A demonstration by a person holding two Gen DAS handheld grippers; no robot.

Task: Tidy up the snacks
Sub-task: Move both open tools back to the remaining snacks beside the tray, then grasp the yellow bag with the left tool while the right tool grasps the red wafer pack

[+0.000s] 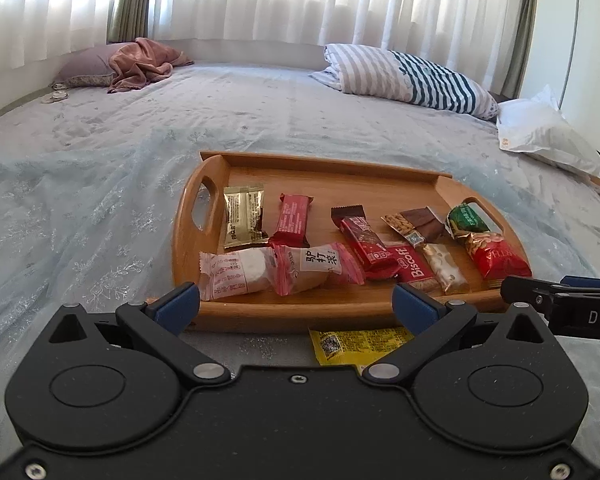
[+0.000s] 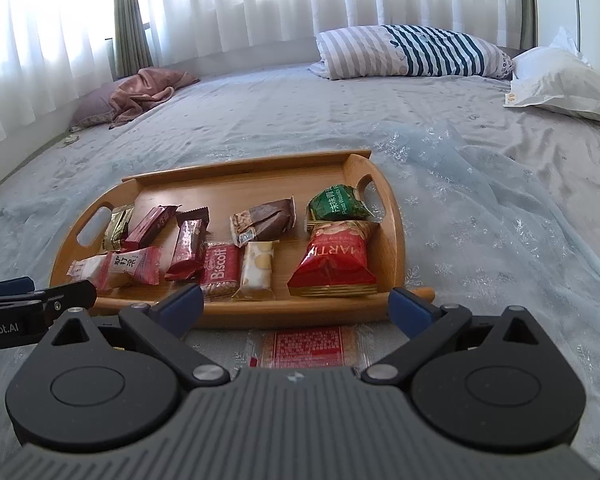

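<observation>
Gaping wide and empty, the left gripper (image 1: 296, 304) hovers over the tray's (image 1: 260, 312) near rim, a yellow packet (image 1: 360, 346) on the bedspread (image 1: 100, 200) just below it. Beside it the right gripper (image 2: 296, 304) is likewise wide open, holding nothing, above a red-printed packet (image 2: 308, 346). Eleven snacks lie in the tray, Biscoff (image 2: 219, 272) among them.

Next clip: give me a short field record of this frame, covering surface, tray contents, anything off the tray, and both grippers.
surface: bed
tray: wooden, holds about ten wrapped snacks, among them a Biscoff pack
off tray: yellow packet and red-printed packet, both on the bed at the tray's near edge
left gripper: open, holds nothing
right gripper: open, holds nothing
</observation>
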